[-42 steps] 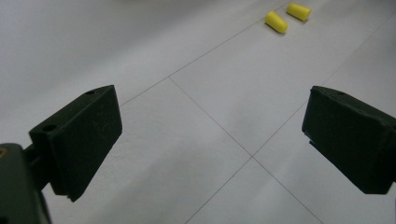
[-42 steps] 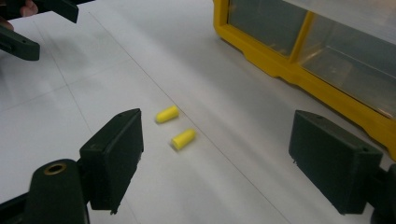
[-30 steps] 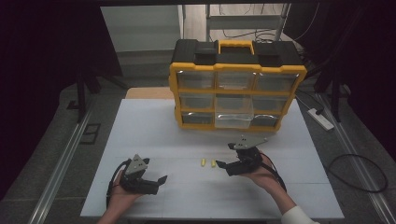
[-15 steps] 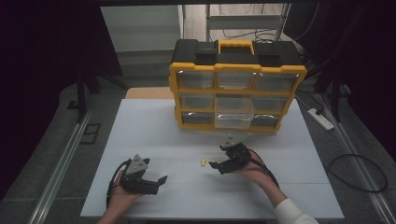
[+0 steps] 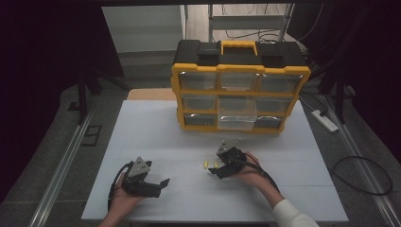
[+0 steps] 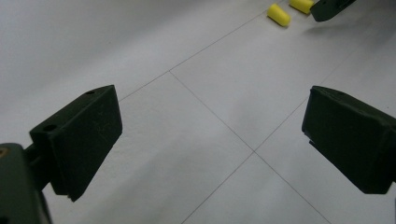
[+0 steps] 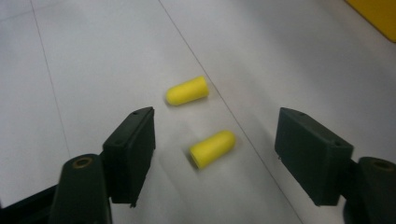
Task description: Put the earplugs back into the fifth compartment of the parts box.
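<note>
Two yellow earplugs lay on the white table, and the nearer earplug was seen between the spread jaws of the right gripper, untouched by either jaw. The farther earplug lay just beyond the jaw tips, near the first but apart from it. Each was a short, smooth foam cylinder with one rounded end and one flat end, lying on its side and slanted across the gripper's line of closing.

A miss was judged the main risk: because the plug lay askew and could roll, a jaw meeting it off-centre might push it aside or squirt it out, and a squeeze on the rounded end might let it slip. The second plug could also be nudged if the gripper was lowered too far forward.

The left gripper was held open over bare table, well to the side of the plugs, with nothing between its jaws. Beyond the right gripper stood a yellow organiser with clear drawers, its bottom-middle drawer apparently pulled out toward the person.
</note>
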